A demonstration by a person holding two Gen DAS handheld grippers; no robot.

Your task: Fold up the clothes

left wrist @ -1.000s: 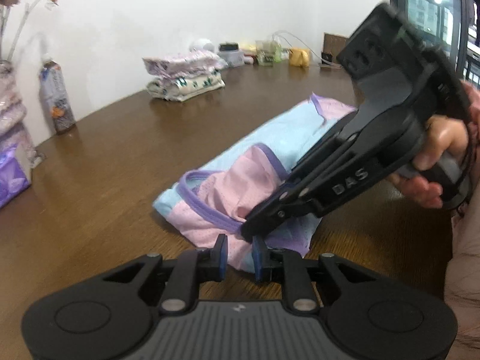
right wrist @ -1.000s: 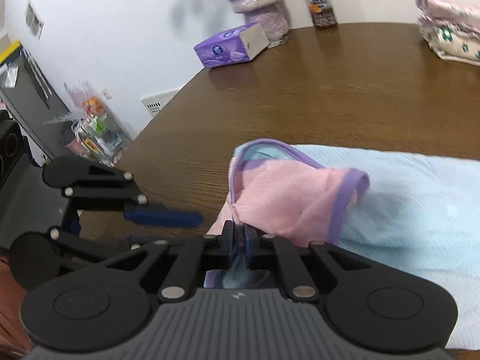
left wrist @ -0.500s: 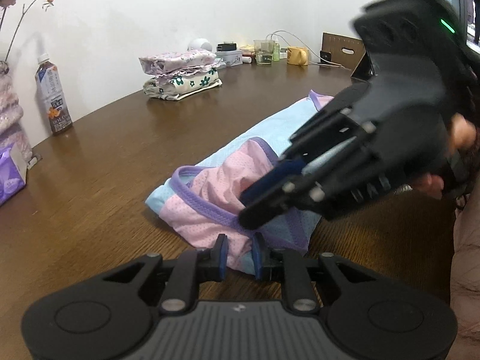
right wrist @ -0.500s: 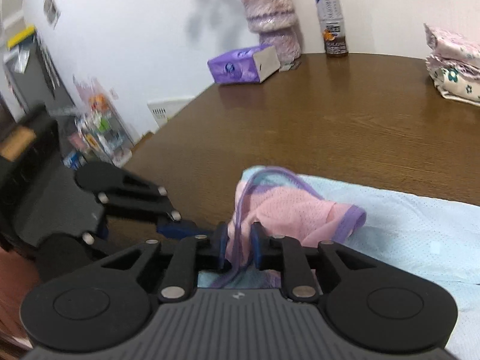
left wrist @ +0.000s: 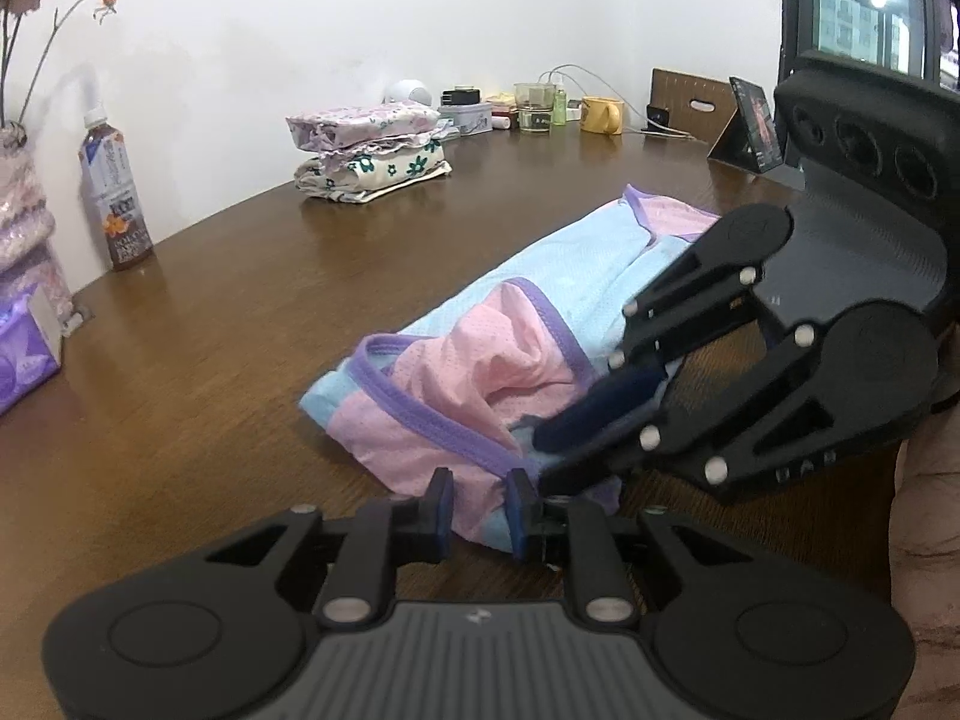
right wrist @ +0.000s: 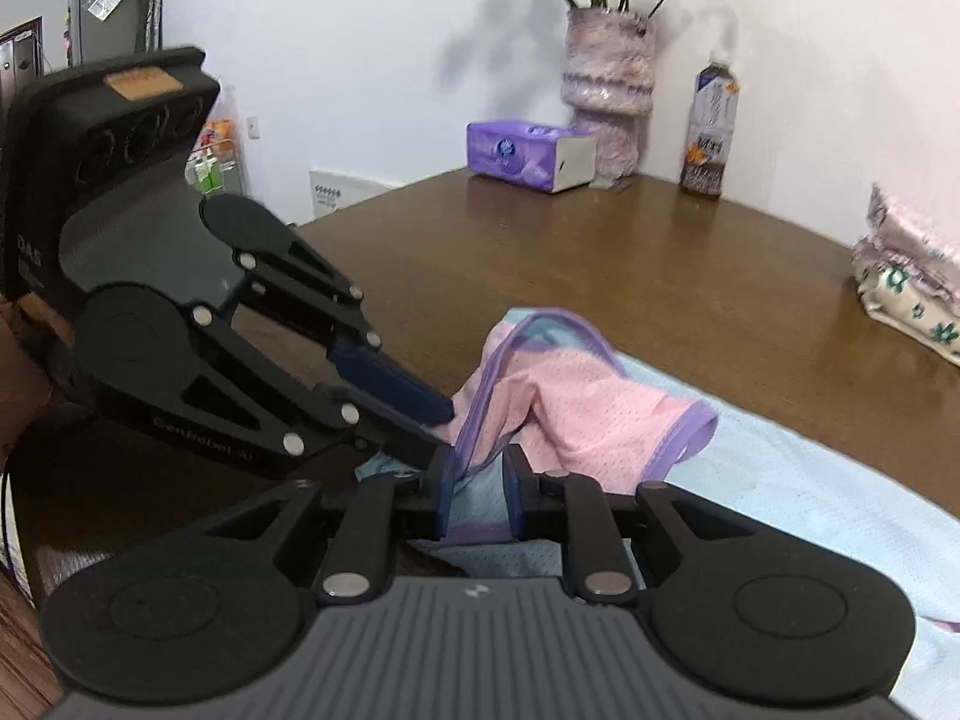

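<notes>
Pink and pale-blue mesh, the purple-trimmed garment (left wrist: 540, 324) is lying on the brown wooden table (left wrist: 240, 300), its near end bunched up. The left gripper (left wrist: 477, 507) is pinching that bunched hem between its narrowly parted fingers. The right gripper (right wrist: 477, 489), just beside it, is standing slightly apart, fabric lying loosely between its pads.
</notes>
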